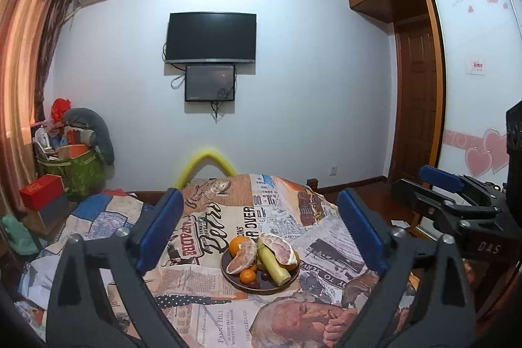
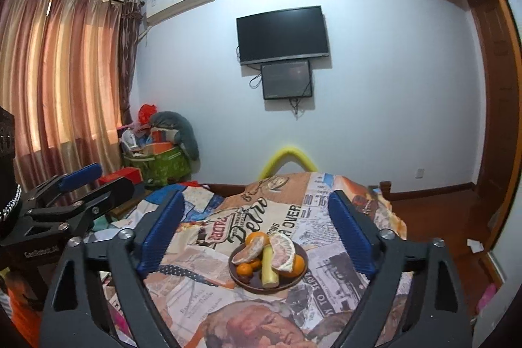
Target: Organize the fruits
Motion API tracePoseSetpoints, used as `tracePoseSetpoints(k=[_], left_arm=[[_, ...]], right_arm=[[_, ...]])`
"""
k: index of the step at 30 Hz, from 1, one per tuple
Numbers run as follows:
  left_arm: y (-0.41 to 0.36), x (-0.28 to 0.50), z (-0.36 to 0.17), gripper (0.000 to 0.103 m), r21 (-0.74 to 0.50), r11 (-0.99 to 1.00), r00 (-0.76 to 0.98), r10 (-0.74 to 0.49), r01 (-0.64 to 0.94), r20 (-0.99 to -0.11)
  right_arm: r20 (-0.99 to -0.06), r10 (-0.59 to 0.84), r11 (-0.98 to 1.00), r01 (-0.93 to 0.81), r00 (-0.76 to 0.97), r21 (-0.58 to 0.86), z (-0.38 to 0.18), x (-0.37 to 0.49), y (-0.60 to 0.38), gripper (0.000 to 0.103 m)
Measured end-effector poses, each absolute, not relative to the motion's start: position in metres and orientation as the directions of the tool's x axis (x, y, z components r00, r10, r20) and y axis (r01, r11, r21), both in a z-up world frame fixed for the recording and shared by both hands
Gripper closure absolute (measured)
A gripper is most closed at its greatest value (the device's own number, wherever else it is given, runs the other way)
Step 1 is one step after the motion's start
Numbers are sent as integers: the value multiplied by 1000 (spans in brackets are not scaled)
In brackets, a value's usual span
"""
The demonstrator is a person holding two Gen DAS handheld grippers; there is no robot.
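With both the left tongs (image 1: 257,230) and right tongs (image 2: 257,229) wide open and empty above the plate (image 1: 235,278), I worry a clumsy grab could roll the heaped fruit onto the bed (image 1: 208,315).

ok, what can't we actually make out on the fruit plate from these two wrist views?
- Small dark fruits on the plate: too small to identify, both views.
- Orange, right wrist: mostly hidden by a pomelo wedge.
- Plate's far rim: hidden by piled fruit, both views.
- Left gripper and right gripper: bases cut off by the bottom edge.
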State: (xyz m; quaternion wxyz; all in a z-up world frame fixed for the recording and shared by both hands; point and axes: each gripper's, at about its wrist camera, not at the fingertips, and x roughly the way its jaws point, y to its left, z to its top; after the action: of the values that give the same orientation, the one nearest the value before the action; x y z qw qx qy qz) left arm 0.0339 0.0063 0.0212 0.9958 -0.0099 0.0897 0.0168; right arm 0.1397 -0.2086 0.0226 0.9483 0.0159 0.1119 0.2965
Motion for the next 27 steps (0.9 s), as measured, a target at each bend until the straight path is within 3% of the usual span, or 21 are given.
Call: tracePoseSetpoints(k=[3,27], left_arm=[[5,31,19,2,-14,999,983,34,-37,-180],[5,28,12,0,-19,999,981,27,-31,-191]], right_arm=[[-195,551,834,-544,811,91,23,138,-209,0],[-193,516,856,-508,835,92,18,129,-219,0]])
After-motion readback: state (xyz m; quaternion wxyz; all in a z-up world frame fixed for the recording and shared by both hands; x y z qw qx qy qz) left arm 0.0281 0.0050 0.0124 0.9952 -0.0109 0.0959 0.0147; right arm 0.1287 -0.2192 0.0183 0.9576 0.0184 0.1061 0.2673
